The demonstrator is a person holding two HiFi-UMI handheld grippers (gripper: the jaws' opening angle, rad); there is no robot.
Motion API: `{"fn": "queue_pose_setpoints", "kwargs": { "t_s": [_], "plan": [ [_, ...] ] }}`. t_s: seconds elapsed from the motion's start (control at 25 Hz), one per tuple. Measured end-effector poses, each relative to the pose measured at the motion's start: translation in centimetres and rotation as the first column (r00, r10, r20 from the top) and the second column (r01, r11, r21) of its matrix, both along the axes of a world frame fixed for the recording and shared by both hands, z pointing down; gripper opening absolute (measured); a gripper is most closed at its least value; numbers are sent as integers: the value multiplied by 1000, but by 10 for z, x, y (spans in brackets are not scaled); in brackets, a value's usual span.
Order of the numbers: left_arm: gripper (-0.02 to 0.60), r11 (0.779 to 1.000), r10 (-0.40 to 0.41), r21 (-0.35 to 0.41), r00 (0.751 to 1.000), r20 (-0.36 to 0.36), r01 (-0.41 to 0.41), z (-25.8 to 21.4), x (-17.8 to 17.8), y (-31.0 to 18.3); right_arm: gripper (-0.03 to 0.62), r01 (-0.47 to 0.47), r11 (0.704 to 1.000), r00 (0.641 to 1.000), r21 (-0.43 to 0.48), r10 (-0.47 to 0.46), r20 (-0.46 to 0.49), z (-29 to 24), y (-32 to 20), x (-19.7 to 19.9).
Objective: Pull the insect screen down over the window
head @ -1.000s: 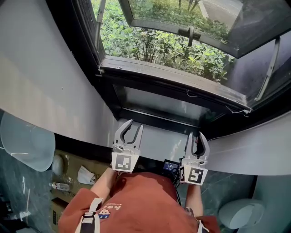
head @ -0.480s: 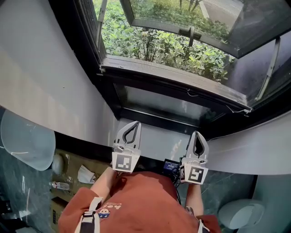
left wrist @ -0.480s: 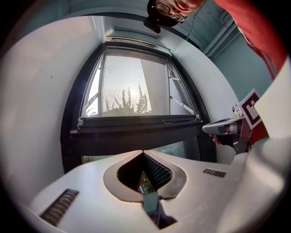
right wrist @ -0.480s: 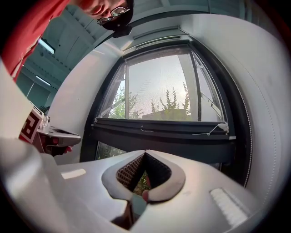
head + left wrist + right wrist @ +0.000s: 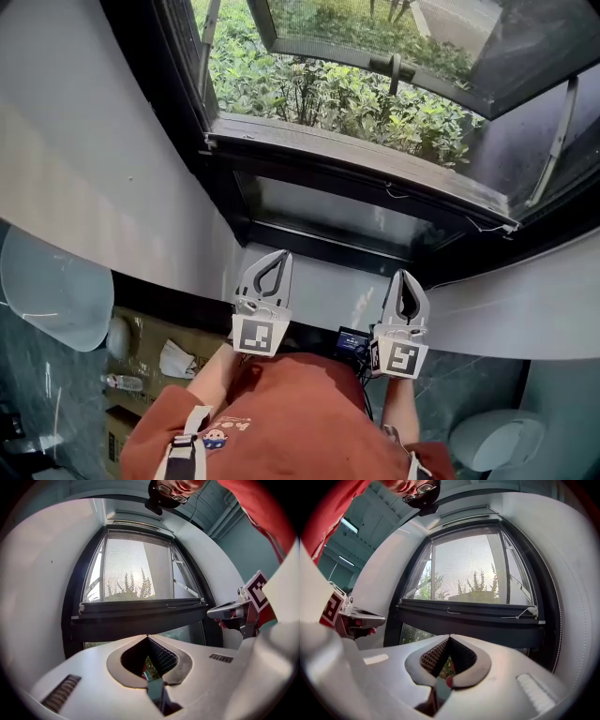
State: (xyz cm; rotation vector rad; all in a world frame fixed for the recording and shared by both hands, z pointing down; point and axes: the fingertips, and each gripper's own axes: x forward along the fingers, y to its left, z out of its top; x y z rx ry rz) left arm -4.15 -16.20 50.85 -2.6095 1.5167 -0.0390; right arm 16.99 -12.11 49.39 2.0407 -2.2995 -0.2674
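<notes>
**Both grippers shut and empty below window**

Shows white plastic left gripper (image 5: pixel 278 254) w/ jaws pressed together, nothing btwn. Same for white plastic right gripper (image 5: pixel 403 275): closed tight, empty. Sit side by side, apart, in front of pale grey wall (image 5: pixel 112 187) under black-framed window (image 5: pixel 220 202), touching neither. Grey fine-mesh insect screen (image 5: pixel 126 559): seemingly over upper opening, down to black horizontal bar w/ thin white cords (image 5: pixel 140 609). Clear lower glass pane (image 5: pixel 347 216) beneath bar, uncovered. Screen well apart from both grippers.

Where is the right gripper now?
Head view, right of centre: right gripper shut and empty, beside the left gripper, below the window's dark crossbar.
</notes>
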Motion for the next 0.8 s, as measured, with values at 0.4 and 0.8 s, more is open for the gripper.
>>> {"fn": "queue_pose_setpoints", "kwargs": {
  "t_s": [0.4,0.8],
  "plan": [
    [6,1000,-1,3,1000,13,1,0,-1,-2,11,-1,1000,1000,3,1,-6,-2,-1,-1],
    [6,1000,0,4,1000,-10,0,0,1,-1,11,1,1000,1000,-1,-1,-14,0,-2,-2]
  ]
}}
